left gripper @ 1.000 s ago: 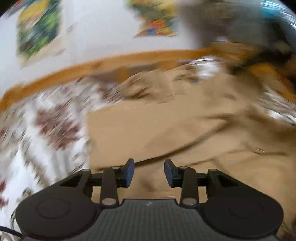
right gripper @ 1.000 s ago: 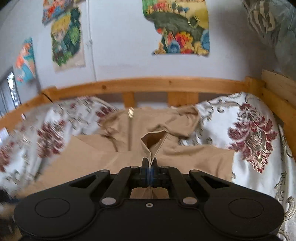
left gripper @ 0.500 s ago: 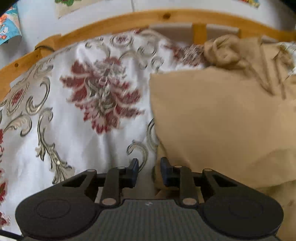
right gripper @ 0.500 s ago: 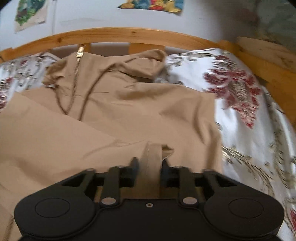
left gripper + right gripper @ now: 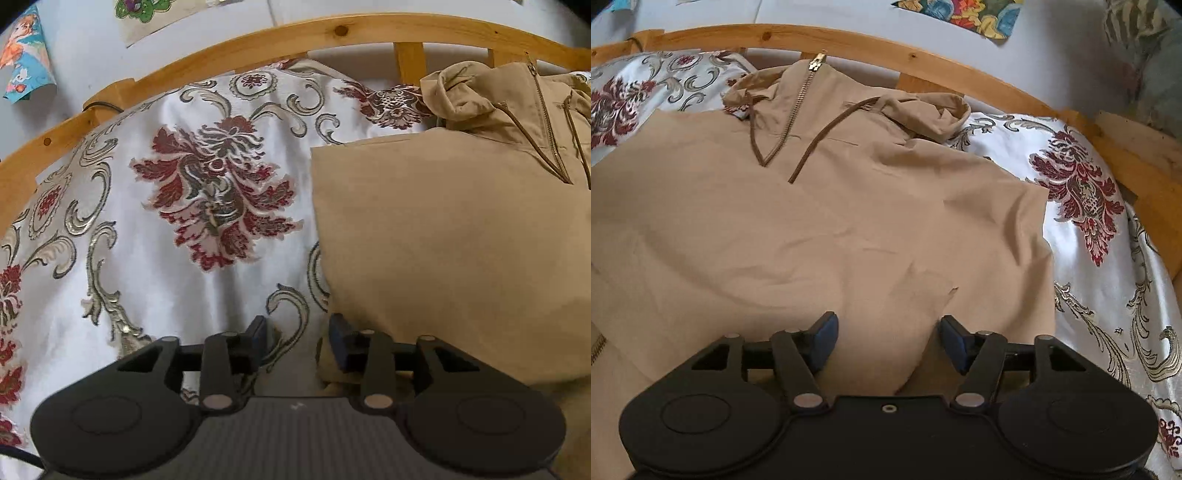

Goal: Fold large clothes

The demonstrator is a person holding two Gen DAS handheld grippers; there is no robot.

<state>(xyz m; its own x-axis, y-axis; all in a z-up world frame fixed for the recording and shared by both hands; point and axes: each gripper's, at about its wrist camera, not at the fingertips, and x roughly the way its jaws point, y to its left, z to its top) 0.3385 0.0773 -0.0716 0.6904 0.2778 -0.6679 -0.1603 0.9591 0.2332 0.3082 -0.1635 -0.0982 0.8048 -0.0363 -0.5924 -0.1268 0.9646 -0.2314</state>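
A tan hooded jacket point(image 5: 820, 229) with a brass zipper point(image 5: 801, 99) and brown drawstrings lies on the bed, its sides folded inward, hood toward the headboard. My right gripper point(image 5: 888, 341) is open and empty just above the jacket's near part. In the left wrist view the jacket point(image 5: 443, 240) fills the right half. My left gripper point(image 5: 297, 338) is open and empty over the bedspread, at the jacket's left folded edge; its right finger is over the fabric edge.
A white bedspread point(image 5: 166, 206) with red floral patterns covers the bed. A wooden bed rail point(image 5: 886, 48) curves along the far side, with posters on the wall behind. A grey patterned pillow point(image 5: 1145, 55) is at the far right.
The right gripper let go of the jacket fabric, opened wide and lowered over the jacket. The left gripper swung to the jacket's left edge and opened a little wider.
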